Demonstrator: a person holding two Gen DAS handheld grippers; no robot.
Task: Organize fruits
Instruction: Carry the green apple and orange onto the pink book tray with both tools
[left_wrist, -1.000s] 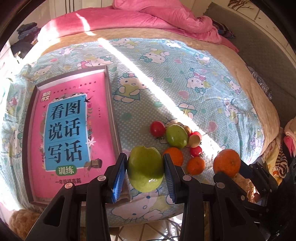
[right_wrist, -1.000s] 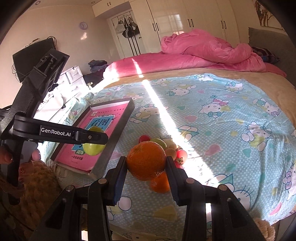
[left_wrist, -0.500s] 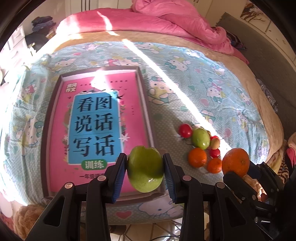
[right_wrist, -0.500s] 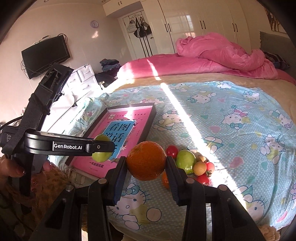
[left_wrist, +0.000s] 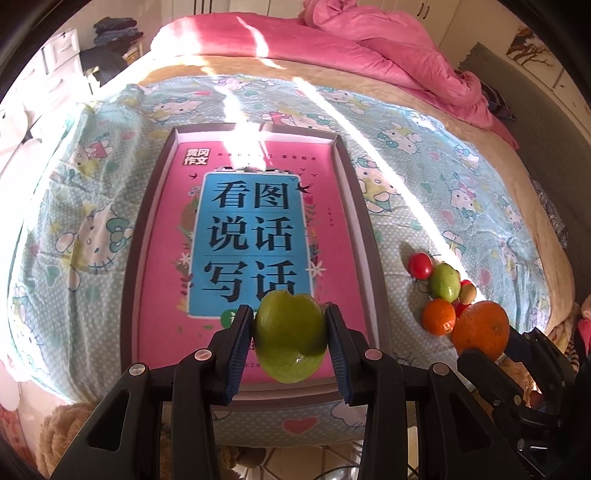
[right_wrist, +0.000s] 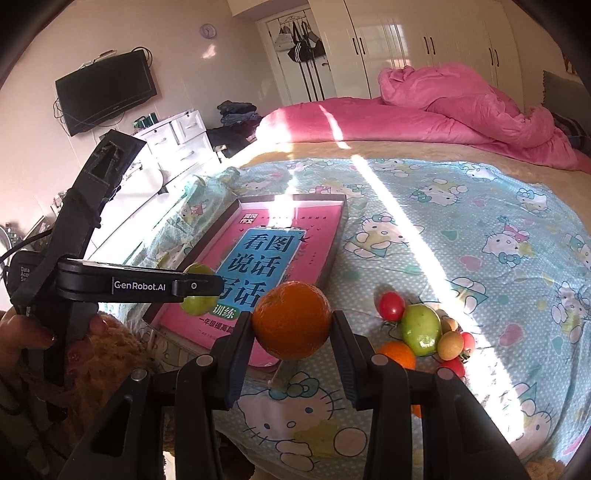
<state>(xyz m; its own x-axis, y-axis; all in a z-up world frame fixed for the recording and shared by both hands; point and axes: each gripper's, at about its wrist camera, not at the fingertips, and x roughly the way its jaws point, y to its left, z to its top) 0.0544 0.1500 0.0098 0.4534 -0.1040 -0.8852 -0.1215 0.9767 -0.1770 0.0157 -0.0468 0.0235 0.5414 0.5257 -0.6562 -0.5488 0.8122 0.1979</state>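
My left gripper (left_wrist: 290, 343) is shut on a green apple (left_wrist: 290, 338) and holds it above the near end of a dark tray (left_wrist: 356, 206) lined with a pink and blue book (left_wrist: 255, 229). My right gripper (right_wrist: 291, 328) is shut on a large orange (right_wrist: 291, 319), held above the bed beside the tray's (right_wrist: 334, 251) near right corner. It also shows in the left wrist view (left_wrist: 480, 326). A pile of fruit lies on the bedsheet right of the tray: a green fruit (right_wrist: 421, 328), a red tomato (right_wrist: 391, 305), a small orange (right_wrist: 399, 354) and small brown and red fruits.
The Hello Kitty sheet (right_wrist: 461, 236) covers the bed; a pink duvet (right_wrist: 461, 107) is heaped at the far end. The bed's near edge drops to a tiled floor (left_wrist: 295, 461). White drawers (right_wrist: 173, 140) and a wall TV (right_wrist: 105, 96) stand at the left.
Both grippers have moved left with their fruit. The green apple now hangs over the tray's near end instead of the sheet beside it. The orange has moved toward the tray's corner.
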